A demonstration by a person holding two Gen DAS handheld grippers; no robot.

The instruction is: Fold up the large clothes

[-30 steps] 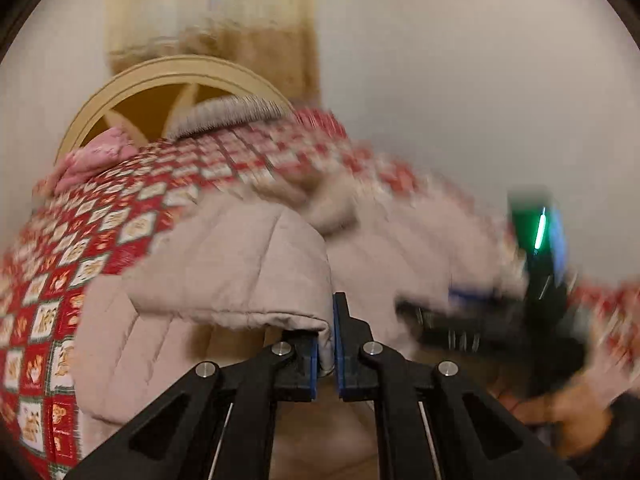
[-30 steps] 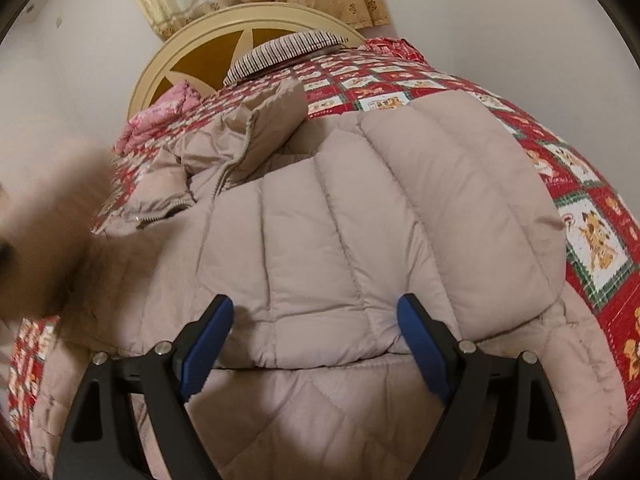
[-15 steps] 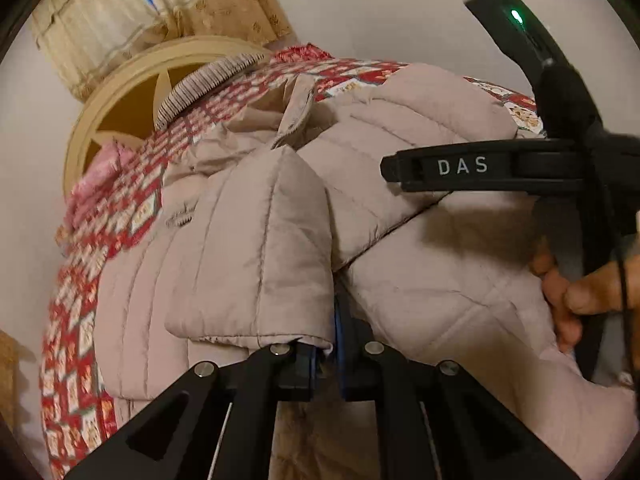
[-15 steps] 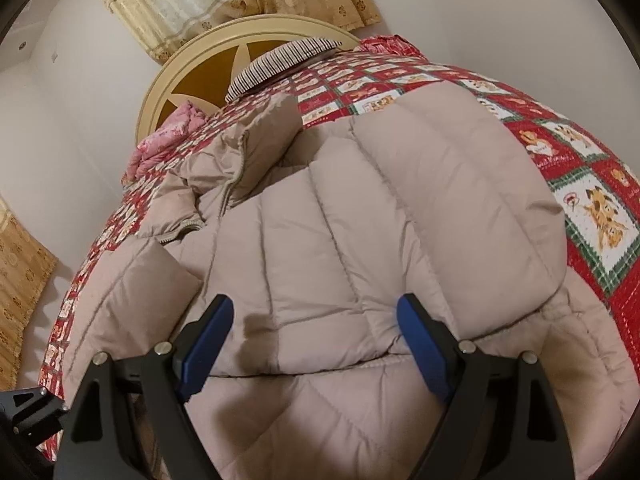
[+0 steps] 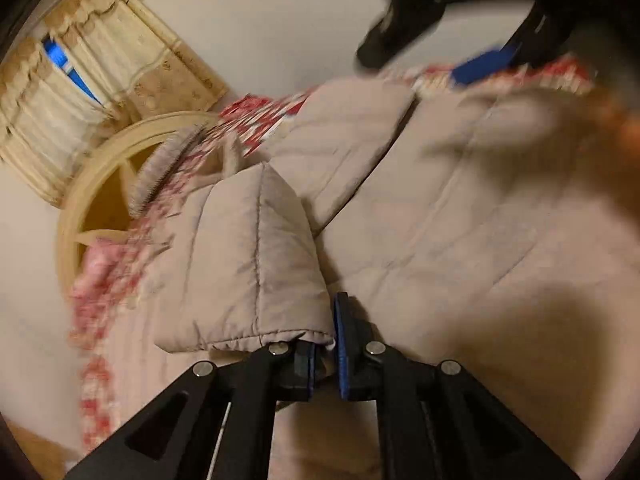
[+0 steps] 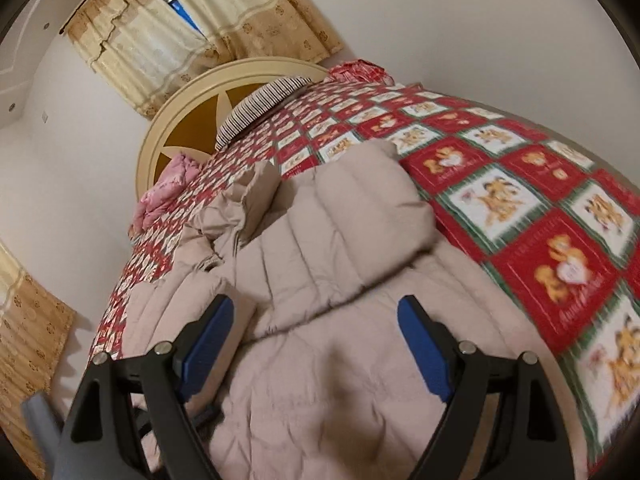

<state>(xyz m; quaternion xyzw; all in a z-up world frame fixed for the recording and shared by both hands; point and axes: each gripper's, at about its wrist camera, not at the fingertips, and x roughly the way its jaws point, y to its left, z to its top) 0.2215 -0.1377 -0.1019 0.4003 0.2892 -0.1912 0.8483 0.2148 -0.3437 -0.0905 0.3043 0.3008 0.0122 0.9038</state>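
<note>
The beige quilted down coat (image 6: 344, 264) lies spread on the bed (image 6: 532, 208), directly ahead of and under both claws. The left claw (image 5: 326, 354) is pinched nearly closed on the cuff hem of one sleeve (image 5: 248, 264), which rises forward from the blue pads and drapes over the coat's body. The right claw (image 6: 316, 344) stands wide, with nothing between its pads, above the coat's lower panels. The coat looks soft, puffy and light for its bulk; it should compress under the pads and spring back, and its smooth shell may slip, so a stitched edge such as a cuff, the hem or a quilted seam is judged the safest hold. A bite on the loose filling would likely slide out. From the right claw, the coat's long axis runs forward and slightly left, hem nearest and collar (image 6: 248, 196) farthest, toward the round headboard (image 6: 200, 120). The other sleeve (image 6: 372, 208), already folded across the body, lies ahead.
</note>
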